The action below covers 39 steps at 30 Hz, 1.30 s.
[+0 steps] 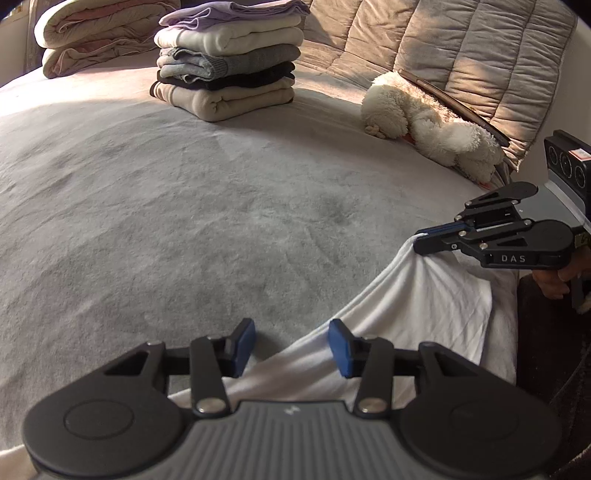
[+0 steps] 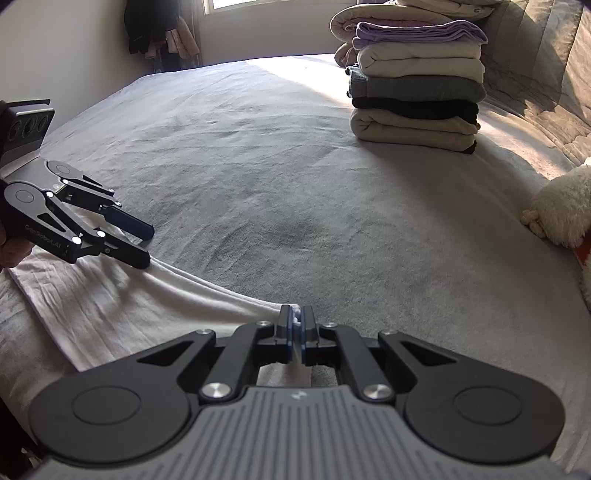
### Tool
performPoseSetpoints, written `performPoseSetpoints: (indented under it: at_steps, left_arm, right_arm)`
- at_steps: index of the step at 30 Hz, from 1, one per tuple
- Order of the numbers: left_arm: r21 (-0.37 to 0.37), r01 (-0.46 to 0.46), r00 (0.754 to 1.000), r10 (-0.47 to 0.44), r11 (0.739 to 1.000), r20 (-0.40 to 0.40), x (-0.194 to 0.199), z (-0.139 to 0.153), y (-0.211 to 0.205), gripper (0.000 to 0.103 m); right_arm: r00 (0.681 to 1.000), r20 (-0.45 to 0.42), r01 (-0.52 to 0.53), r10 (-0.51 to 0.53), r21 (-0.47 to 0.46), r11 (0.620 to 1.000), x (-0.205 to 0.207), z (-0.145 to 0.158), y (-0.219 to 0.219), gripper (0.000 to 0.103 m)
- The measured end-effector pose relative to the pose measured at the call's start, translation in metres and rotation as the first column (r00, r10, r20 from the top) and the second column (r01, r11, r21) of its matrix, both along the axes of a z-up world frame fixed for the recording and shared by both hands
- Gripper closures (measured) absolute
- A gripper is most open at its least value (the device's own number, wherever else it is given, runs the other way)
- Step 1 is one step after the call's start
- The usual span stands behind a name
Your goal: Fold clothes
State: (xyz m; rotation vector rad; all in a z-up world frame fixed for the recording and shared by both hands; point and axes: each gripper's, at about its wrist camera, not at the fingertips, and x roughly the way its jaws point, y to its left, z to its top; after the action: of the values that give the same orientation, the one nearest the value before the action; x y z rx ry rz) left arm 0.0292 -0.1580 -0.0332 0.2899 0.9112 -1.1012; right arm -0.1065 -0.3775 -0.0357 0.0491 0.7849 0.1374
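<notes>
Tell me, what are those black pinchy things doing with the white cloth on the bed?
A person is folding laundry with a gripper in each hand. The right gripper is pinched shut on an edge of the white garment, lifting it off the grey bedcover. The left gripper is open at another part of that edge, not gripping yet. A stack of folded clothes sits farther back.

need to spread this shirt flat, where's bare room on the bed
Open blanket between the white shirt and the folded stack. Crowded at the back: stack, rolled quilt, plush toy on the right.
</notes>
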Motion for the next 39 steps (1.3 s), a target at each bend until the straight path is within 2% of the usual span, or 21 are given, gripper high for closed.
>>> performPoseSetpoints:
  at_steps: [3,5,7,10,12,16,19,22,24,25,27,29,30,33,35,39]
  left_arm:
    - [0.006,0.038,0.999,-0.038,0.999,-0.038,-0.001,0.0,-0.006,0.073]
    - [0.038,0.061,0.998,-0.06,0.997,-0.026,-0.005,-0.001,-0.011,0.088]
    - [0.05,0.071,0.997,-0.07,0.996,-0.03,-0.008,-0.002,-0.014,0.098]
    - [0.05,0.069,0.998,-0.069,0.996,0.01,-0.015,0.002,-0.015,0.101]
    - [0.012,0.063,0.996,-0.063,0.998,0.056,-0.019,0.008,-0.011,0.101]
    - [-0.064,-0.021,0.995,0.027,0.998,0.099,-0.011,0.012,-0.005,0.101]
    - [-0.026,-0.06,0.994,0.062,0.998,0.096,-0.009,-0.005,-0.014,0.101]
    - [-0.03,-0.086,0.989,0.089,0.996,0.121,-0.013,-0.011,-0.016,0.098]
    - [-0.044,-0.123,0.986,0.127,0.991,0.108,-0.015,-0.006,-0.012,0.095]
    - [-0.053,-0.138,0.984,0.143,0.989,0.111,-0.016,-0.003,-0.01,0.09]
    - [-0.084,-0.163,0.976,0.173,0.983,0.132,-0.026,0.007,0.0,0.08]
    - [-0.123,-0.162,0.973,0.179,0.979,0.144,-0.038,0.015,0.01,0.071]
    - [-0.138,-0.151,0.975,0.17,0.979,0.14,-0.047,0.017,0.014,0.07]
    - [-0.18,-0.116,0.981,0.141,0.977,0.13,-0.072,0.022,0.025,0.065]
    - [-0.203,-0.068,0.987,0.096,0.977,0.128,-0.093,0.019,0.027,0.058]
    - [-0.142,-0.005,0.982,0.031,0.99,0.186,-0.126,-0.002,0.012,0.054]
  right_arm:
    - [1.0,0.0,0.005,-0.005,0.026,1.0,-0.001,0.001,-0.003,0.099]
    - [1.0,0.001,0.002,-0.002,0.031,1.0,-0.002,0.001,-0.004,0.099]
    - [1.0,0.002,-0.002,0.001,0.034,0.999,-0.002,0.0,-0.005,0.099]
    - [1.0,0.008,-0.001,0.001,0.032,0.999,-0.002,-0.001,-0.004,0.099]
    - [1.0,0.028,0.005,-0.006,0.03,1.0,-0.004,0.002,-0.004,0.099]
    - [0.998,0.047,0.03,-0.032,0.041,0.999,0.0,0.004,-0.008,0.099]
    - [0.998,0.03,0.052,-0.054,0.053,0.997,0.012,-0.001,-0.012,0.099]
    - [0.999,-0.001,0.053,-0.053,0.028,0.998,0.019,-0.01,-0.007,0.098]
    - [0.998,-0.012,0.059,-0.059,0.025,0.998,0.017,-0.006,-0.006,0.095]
    - [0.998,-0.02,0.067,-0.066,0.035,0.997,0.015,-0.002,-0.007,0.088]
    - [0.996,-0.035,0.087,-0.086,0.051,0.995,0.009,0.004,-0.01,0.083]
    - [0.992,-0.051,0.122,-0.119,0.079,0.989,-0.002,0.009,-0.015,0.061]
    - [0.989,-0.06,0.142,-0.136,0.097,0.985,-0.008,0.012,-0.018,0.059]
    - [0.983,-0.096,0.168,-0.155,0.145,0.975,-0.024,0.016,-0.023,0.058]
    - [0.979,-0.124,0.181,-0.16,0.176,0.968,-0.033,0.014,-0.022,0.058]
    - [0.972,-0.158,0.199,-0.171,0.185,0.962,-0.043,0.005,-0.015,0.059]
